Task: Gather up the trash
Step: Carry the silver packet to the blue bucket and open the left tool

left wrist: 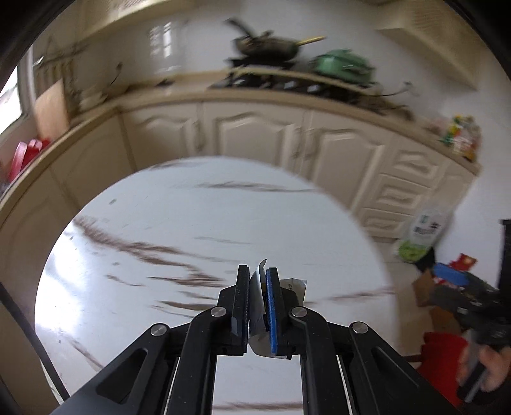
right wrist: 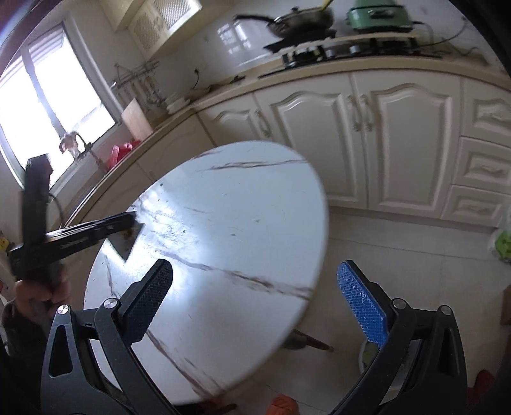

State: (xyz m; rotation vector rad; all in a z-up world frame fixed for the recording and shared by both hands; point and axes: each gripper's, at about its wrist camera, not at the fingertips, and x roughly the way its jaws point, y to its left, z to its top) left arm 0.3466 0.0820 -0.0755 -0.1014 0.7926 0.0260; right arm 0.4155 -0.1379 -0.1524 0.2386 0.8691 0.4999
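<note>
My left gripper (left wrist: 258,284) is shut on a crumpled silvery wrapper (left wrist: 255,306), which sticks out between and beside its fingers above the round white marble table (left wrist: 191,223). In the right wrist view the left gripper (right wrist: 129,228) shows at the left, held by a hand (right wrist: 35,293), with the wrapper (right wrist: 127,244) hanging as a dark triangle over the table (right wrist: 239,207). My right gripper (right wrist: 254,268) stands open over the table's near edge, with nothing between its fingers. It also shows blurred at the right of the left wrist view (left wrist: 472,300).
Cream kitchen cabinets (right wrist: 367,134) run behind the table, with a wok (right wrist: 297,19) and a green appliance (right wrist: 377,16) on the counter. On the floor right of the table are a red container (left wrist: 442,354), cardboard boxes (left wrist: 428,287) and a green and white bag (left wrist: 421,236).
</note>
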